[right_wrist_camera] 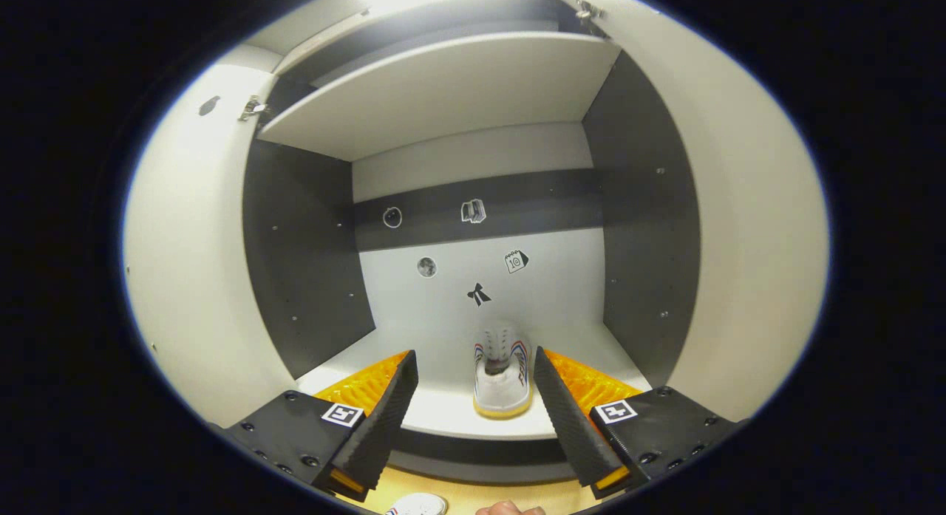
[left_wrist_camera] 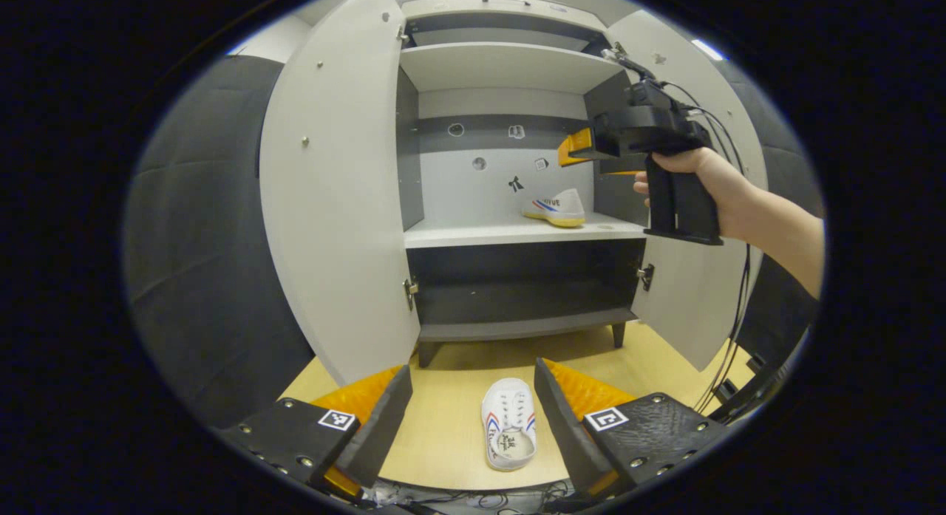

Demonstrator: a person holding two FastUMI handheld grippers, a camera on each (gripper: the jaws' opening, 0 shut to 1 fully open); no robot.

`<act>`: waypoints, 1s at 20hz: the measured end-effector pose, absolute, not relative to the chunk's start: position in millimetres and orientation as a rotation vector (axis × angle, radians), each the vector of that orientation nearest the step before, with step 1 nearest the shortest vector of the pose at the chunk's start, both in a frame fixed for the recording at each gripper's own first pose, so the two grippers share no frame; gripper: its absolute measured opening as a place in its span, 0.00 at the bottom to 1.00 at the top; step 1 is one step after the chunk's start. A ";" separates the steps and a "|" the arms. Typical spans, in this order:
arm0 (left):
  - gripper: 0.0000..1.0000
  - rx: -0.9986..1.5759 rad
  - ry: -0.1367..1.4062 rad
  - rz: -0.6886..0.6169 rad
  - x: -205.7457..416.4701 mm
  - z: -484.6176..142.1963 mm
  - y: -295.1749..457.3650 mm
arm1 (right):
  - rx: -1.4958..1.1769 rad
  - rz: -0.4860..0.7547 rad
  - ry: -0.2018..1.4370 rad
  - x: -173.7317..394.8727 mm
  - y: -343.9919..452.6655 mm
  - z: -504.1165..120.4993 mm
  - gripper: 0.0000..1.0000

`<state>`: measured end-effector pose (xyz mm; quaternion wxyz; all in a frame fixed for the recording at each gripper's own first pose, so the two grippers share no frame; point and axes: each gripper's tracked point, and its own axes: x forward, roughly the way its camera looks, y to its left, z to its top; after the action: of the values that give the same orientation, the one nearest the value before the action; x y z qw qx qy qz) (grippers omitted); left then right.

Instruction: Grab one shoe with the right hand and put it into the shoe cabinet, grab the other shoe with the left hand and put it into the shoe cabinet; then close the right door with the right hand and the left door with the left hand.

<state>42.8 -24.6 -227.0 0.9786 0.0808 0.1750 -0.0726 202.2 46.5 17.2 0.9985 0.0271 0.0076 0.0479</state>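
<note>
Pale wood flooring carries the second shoe, lying toe-away between the spread fingers of my empty left gripper. It looks light and soft, canvas over a stiffer rubber sole; I judge the sides near the heel opening the best hold. Beyond, the shoe cabinet stands with both doors open, the first shoe resting on its middle shelf, my right gripper open and holding nothing just before it.
</note>
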 end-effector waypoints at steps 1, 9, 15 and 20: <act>0.94 0.165 0.352 -0.165 43.1 -231.3 -24.5 | 0.045 0.097 0.022 187.0 46.7 10.7 0.98; 0.94 0.188 0.392 -0.288 45.3 -280.5 -28.0 | -0.003 0.080 0.092 61.6 47.2 -55.2 0.98; 0.94 0.206 0.485 -0.374 54.2 -326.7 -36.0 | 0.003 -0.003 0.130 -4.8 17.6 -88.2 0.99; 0.94 0.256 0.622 -0.415 76.6 -392.5 -40.0 | 0.025 -0.169 0.143 -48.6 -40.8 -102.9 0.99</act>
<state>76.6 -40.0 -392.5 0.9229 0.1247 0.3031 -0.2019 -48.6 -40.8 -102.9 0.9938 0.0126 0.0715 -0.0844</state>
